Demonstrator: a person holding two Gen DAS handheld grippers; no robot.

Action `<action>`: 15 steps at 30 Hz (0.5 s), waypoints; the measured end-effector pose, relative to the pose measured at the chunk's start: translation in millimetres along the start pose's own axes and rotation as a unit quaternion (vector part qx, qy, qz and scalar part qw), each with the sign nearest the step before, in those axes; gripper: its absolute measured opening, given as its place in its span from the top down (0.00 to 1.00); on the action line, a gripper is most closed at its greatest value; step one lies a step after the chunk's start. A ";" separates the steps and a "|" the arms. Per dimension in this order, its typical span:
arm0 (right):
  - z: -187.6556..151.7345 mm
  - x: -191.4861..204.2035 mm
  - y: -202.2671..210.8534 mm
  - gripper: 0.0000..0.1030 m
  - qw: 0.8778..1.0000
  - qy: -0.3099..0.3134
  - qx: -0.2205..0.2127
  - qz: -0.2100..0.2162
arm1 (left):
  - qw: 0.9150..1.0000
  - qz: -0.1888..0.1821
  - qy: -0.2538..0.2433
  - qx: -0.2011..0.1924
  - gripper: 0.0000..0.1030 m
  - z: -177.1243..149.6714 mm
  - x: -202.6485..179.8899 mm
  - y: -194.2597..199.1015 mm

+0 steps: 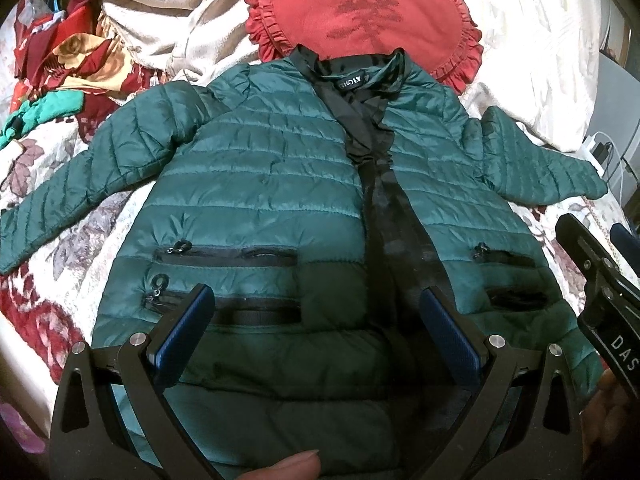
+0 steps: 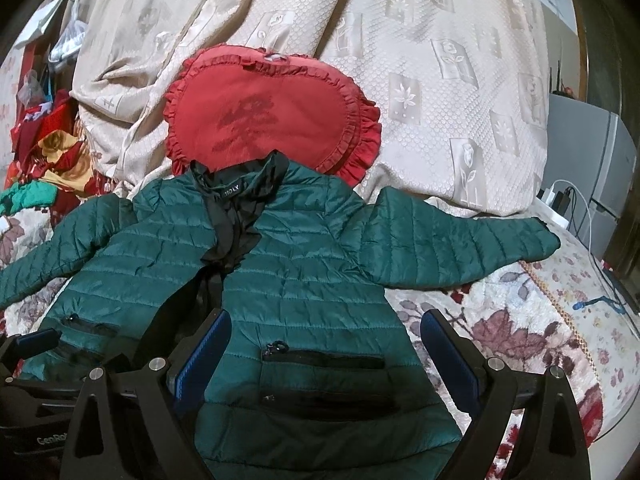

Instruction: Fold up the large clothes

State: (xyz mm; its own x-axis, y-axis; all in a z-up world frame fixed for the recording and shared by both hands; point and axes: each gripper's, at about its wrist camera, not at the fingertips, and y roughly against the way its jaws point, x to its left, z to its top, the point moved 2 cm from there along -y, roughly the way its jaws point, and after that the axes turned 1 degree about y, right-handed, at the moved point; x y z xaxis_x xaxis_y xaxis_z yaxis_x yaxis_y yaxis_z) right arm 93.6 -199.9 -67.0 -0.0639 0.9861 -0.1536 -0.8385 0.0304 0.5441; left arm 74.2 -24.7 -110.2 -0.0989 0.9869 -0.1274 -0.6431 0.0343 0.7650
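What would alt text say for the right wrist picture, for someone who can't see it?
A green puffer jacket lies spread face up on a flowered bedspread, sleeves out and front unzipped. Open blue-padded tongs hover above its lower right side, and a red frilled cushion lies behind the collar.

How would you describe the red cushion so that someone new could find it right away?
Start at the green jacket spread flat on the bed. Just beyond its collar lies the cushion, partly tucked under it and resting against the beige blanket. It is the only plain red, heart-shaped, frilled thing there.
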 end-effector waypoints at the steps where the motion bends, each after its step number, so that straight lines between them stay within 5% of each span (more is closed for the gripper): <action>1: -0.3 0.5 0.0 0.08 1.000 0.000 0.000 -0.001 | 1.000 -0.001 0.000 0.000 0.00 -0.2 0.0 0.0; 15: -0.4 -0.5 0.4 0.09 1.000 -0.006 -0.002 0.000 | 1.000 0.007 -0.006 0.006 0.00 -2.5 -1.5 -2.1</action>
State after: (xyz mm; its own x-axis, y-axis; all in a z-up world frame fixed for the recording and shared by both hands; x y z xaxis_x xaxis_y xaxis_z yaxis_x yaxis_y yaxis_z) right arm 93.1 -200.4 -67.0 -0.0578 0.9878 -0.1446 -0.8411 0.0298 0.5400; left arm 73.8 -26.6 -113.2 -0.0988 0.9890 -0.1100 -0.6329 0.0229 0.7739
